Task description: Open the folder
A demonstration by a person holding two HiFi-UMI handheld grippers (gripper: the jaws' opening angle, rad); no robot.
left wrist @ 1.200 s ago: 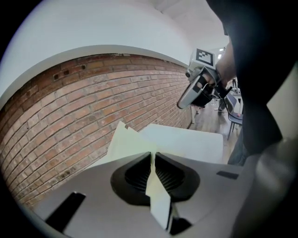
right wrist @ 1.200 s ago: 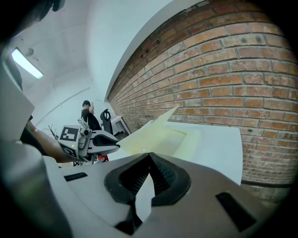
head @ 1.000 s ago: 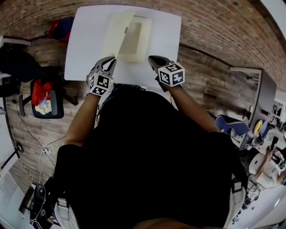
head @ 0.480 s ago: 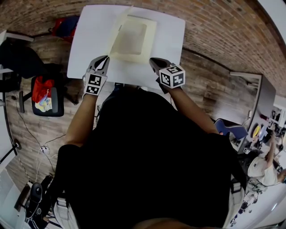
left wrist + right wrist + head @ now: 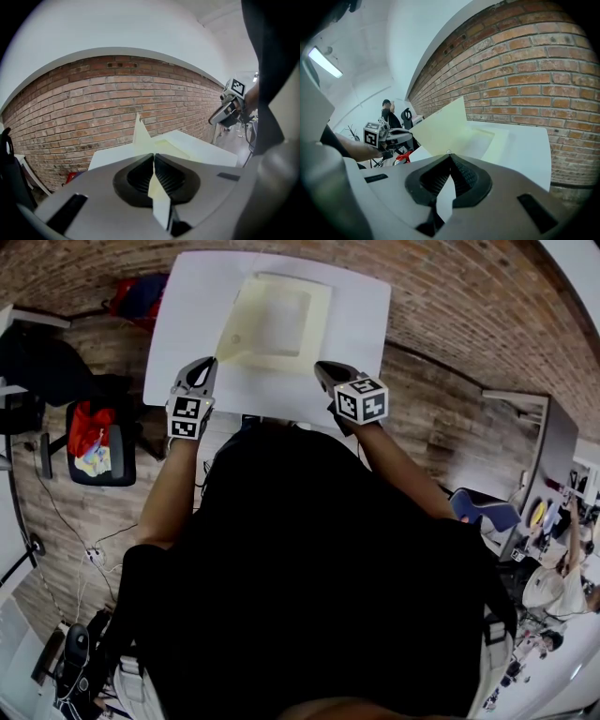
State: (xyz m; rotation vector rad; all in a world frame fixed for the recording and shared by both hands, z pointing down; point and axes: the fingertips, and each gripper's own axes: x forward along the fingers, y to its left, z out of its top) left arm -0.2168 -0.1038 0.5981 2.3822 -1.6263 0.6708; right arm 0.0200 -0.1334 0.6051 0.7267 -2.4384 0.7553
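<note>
- The folder (image 5: 281,320) lies on the white surface (image 5: 361,310), towards its far half, in front of a brick wall (image 5: 93,93).
- The folder is pale yellow. Its inner face is exposed and lies flat on the surface.
- The cover (image 5: 232,332) is raised off the lower leaf. It stands steeply along the folder's left edge, and its near corner runs out to my left gripper.
- My left gripper (image 5: 208,363) is at the near left corner of the folder. Its jaws are closing the last fraction, and the pads already press on the thin edge of the cover. The sheet runs straight through the slit between them.
- My right gripper (image 5: 321,367) is at the near right corner of the folder. Its jaws are together on a thin pale sheet, which is the edge of the lower leaf, and they hold it against the surface.
- The two grippers sit well apart, with the near edge of the folder between them.
- Both grippers point forward and downward, away from my body.
</note>
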